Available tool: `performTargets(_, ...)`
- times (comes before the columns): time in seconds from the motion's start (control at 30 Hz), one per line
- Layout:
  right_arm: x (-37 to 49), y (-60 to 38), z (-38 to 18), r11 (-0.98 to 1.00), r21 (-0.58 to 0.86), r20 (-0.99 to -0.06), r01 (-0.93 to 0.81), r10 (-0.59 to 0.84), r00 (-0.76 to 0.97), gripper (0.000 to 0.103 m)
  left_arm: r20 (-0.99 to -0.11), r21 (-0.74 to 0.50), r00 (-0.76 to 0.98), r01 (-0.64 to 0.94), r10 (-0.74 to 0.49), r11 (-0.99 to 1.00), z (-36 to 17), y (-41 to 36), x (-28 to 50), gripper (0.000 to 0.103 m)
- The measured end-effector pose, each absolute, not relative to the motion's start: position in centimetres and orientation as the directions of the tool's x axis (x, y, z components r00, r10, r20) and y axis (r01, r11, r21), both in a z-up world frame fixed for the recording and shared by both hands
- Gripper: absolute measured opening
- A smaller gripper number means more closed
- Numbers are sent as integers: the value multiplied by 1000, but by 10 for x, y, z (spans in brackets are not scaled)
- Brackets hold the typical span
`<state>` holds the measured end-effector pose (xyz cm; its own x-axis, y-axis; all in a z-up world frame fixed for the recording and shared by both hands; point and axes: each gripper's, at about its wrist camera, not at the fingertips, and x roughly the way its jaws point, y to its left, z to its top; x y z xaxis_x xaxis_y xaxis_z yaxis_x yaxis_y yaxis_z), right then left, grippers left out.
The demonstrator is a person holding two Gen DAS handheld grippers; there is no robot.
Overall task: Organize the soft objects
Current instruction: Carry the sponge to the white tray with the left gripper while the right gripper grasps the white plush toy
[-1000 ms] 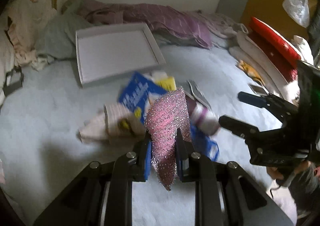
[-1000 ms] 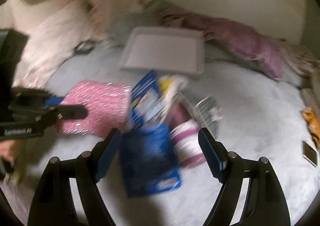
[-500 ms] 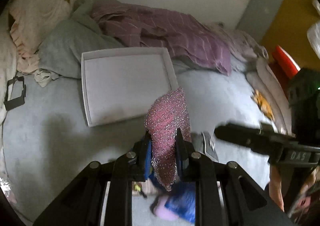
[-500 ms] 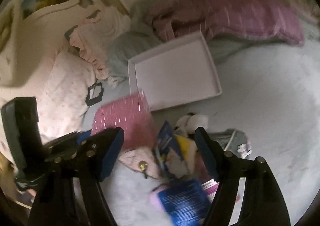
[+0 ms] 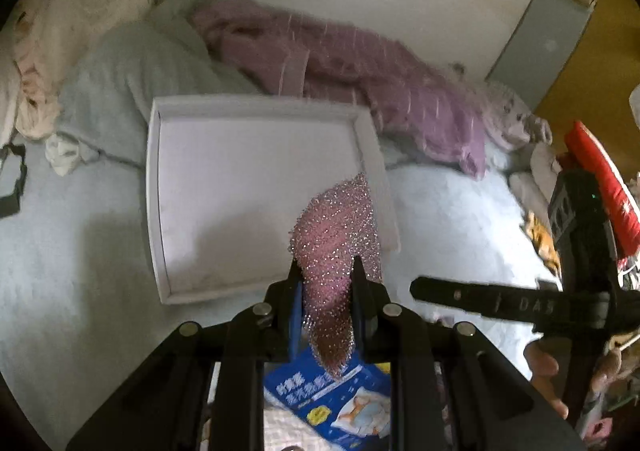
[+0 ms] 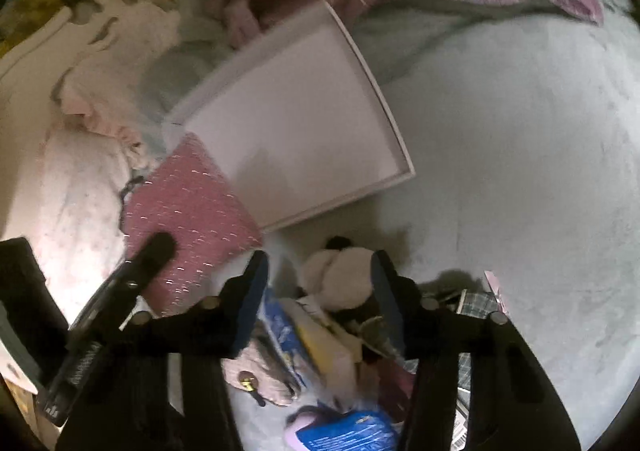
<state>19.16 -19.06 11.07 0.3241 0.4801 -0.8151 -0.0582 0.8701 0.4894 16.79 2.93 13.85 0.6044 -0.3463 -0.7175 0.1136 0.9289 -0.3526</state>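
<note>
My left gripper (image 5: pixel 325 267) is shut on a pink glittery cloth (image 5: pixel 338 247) and holds it in the air over the near right corner of a white shallow tray (image 5: pixel 256 195) on the pale bed. In the right wrist view the cloth (image 6: pixel 188 211) hangs beside the tray (image 6: pixel 296 135), at its left. My right gripper (image 6: pixel 318 263) is open and empty above a pile holding a white plush toy (image 6: pixel 340 275), a blue packet (image 6: pixel 280 327) and pink fabric (image 6: pixel 260 375). The blue packet (image 5: pixel 332 395) lies below my left fingers.
A purple striped blanket (image 5: pixel 360 63) and a grey-green blanket (image 5: pixel 132 83) lie bunched behind the tray. Pink clothes (image 5: pixel 48 51) sit at the far left. A red item (image 5: pixel 600 179) lies at the right edge. Open bed surface (image 6: pixel 520 171) lies right of the tray.
My left gripper has lifted the pink cloth away from the pile and moved forward toward the tray. My right gripper has moved forward over the pile, still open.
</note>
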Motion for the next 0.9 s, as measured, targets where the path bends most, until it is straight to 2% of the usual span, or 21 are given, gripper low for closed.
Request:
performTargets(0.23, 207, -189, 76, 896, 444, -872, 16, 428, 239, 54, -756, -324, 584, 59, -296, 944, 125, 31, 173, 19)
performTargets(0.37, 217, -179, 54, 879, 476, -870, 23, 468, 154, 54, -793, -321, 528, 59, -303, 945, 110, 28, 180, 19)
performTargets(0.57, 221, -170, 37, 891, 453, -887, 29, 447, 116, 54, -814, -298, 512, 39, -276, 954, 101, 30, 183, 19)
performTargets(0.63, 220, -174, 38, 887, 460, -883, 37, 452, 127, 50, -824, -269, 514, 16, -238, 963, 98, 32, 185, 19)
performTargets(0.67, 219, -176, 39, 887, 460, -882, 34, 452, 135, 45, -827, -261, 514, 5, -226, 965, 97, 34, 185, 19)
performTargets(0.8, 216, -187, 41, 872, 489, -865, 20, 481, 146, 35, -821, -264, 525, -1, -224, 965, 98, 38, 184, 19)
performTargets(0.9, 211, -204, 49, 862, 507, -849, 22, 494, 190, 33, -807, -278, 541, 2, -235, 961, 102, 43, 181, 19)
